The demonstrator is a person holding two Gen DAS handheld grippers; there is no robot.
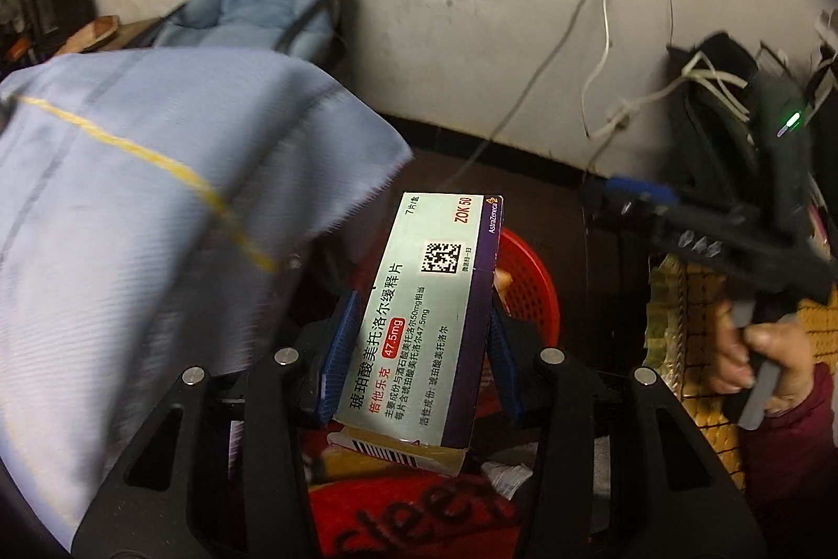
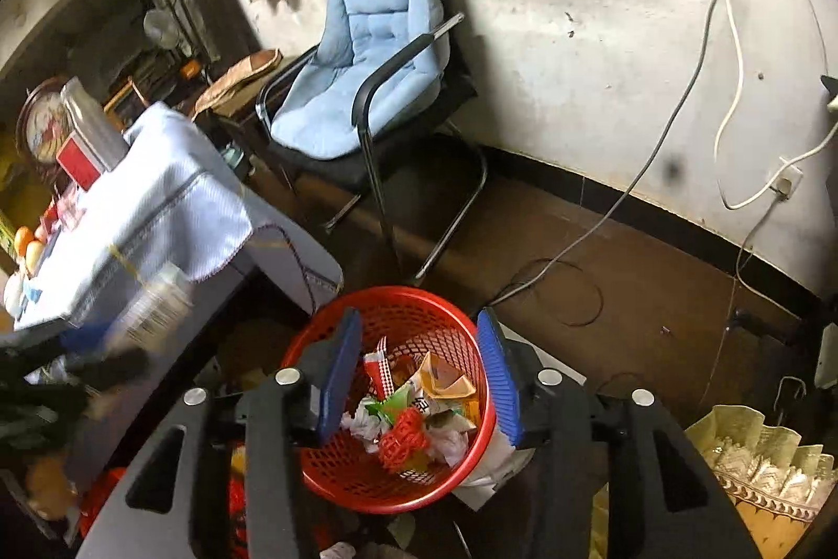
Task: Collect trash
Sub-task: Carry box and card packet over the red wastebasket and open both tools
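We hold the medicine box [image 1: 419,318] clamped in the left gripper [image 1: 416,354], centre frame, with the red mesh wastebasket [image 2: 340,480] just behind it. Our right gripper [image 2: 419,375] hangs over the basket, jaws apart and empty. Next, we judge, the box goes over the rim for release.

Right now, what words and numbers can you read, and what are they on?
"ZOK 50", "AstraZeneca", "47.5mg", "琥珀酸美托洛尔缓释片", "倍他乐克", "7片/盒": medicine box, held in the left gripper.
"slee…", partly hidden: red item below.
Box's smaller print and the wrappers in the red basket: too small to read.
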